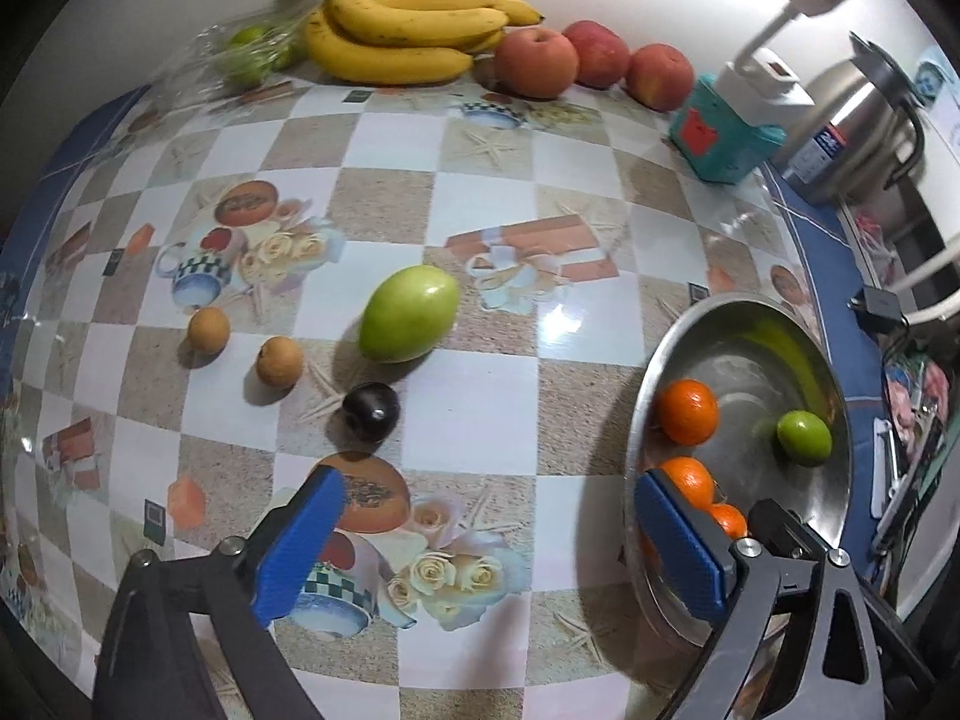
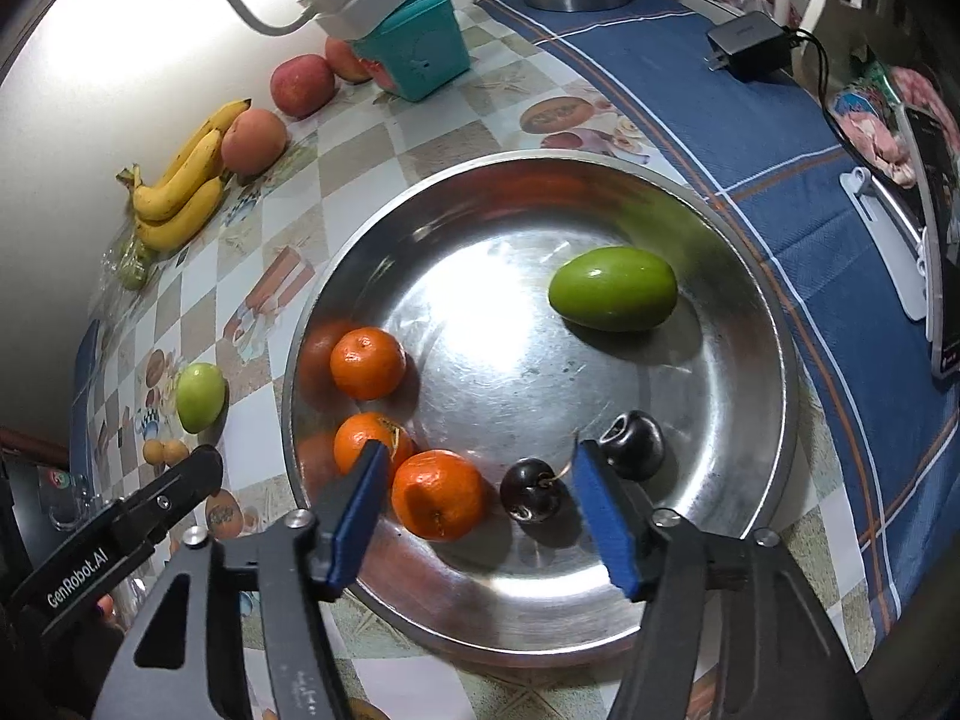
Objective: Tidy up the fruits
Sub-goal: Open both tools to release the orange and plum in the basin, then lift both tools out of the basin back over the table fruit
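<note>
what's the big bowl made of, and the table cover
Bowl: looks like polished metal, likely stainless steel, since it mirrors the lamp glare and the oranges. Table cover: probably glossy printed plastic or oilcloth, showing sheen over its checkered print.

A steel basin (image 2: 774, 312) is holding three oranges (image 2: 367, 362) clustered at one side, a green oval fruit (image 2: 613, 288) lying on its side apart from them, and two dark plums (image 2: 532, 490) close together. On the cloth a larger green fruit (image 1: 409, 313), one dark plum (image 1: 371, 412) and two small tan fruits (image 1: 279, 361) are lying loose; bananas (image 1: 408, 30) and three apples (image 1: 537, 62) are resting along the wall.
</note>
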Demonstrator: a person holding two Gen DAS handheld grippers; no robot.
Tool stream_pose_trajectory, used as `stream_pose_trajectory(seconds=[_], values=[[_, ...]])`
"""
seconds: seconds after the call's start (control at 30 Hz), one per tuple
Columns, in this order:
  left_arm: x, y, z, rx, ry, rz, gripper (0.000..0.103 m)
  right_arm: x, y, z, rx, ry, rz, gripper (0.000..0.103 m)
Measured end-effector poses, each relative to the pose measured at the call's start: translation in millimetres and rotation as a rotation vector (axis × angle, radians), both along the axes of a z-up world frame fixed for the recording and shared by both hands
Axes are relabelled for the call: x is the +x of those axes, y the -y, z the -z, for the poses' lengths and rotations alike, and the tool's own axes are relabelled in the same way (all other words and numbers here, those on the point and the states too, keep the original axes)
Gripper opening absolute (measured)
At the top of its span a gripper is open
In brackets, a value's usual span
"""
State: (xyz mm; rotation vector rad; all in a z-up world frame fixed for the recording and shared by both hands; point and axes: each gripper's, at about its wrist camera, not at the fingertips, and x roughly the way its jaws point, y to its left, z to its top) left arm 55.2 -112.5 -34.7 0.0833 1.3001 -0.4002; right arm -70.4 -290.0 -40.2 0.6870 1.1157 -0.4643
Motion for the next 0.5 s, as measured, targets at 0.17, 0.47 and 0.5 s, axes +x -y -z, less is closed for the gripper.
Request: stream_pose_trajectory(seconds=[0.17, 0.47, 0.5], values=[[6, -13, 3, 0.02, 0.002, -0.075, 0.103, 3, -2, 1, -0.01, -0.009, -0.013, 0.075], [17, -34, 2, 0.008, 0.006, -0.186, 0.103, 6, -6, 2, -0.033, -0.015, -0.037, 0.09], [18, -36, 2, 0.008, 0.007, -0.193, 0.103, 7, -6, 3, -0.036, -0.016, -0.038, 0.09]])
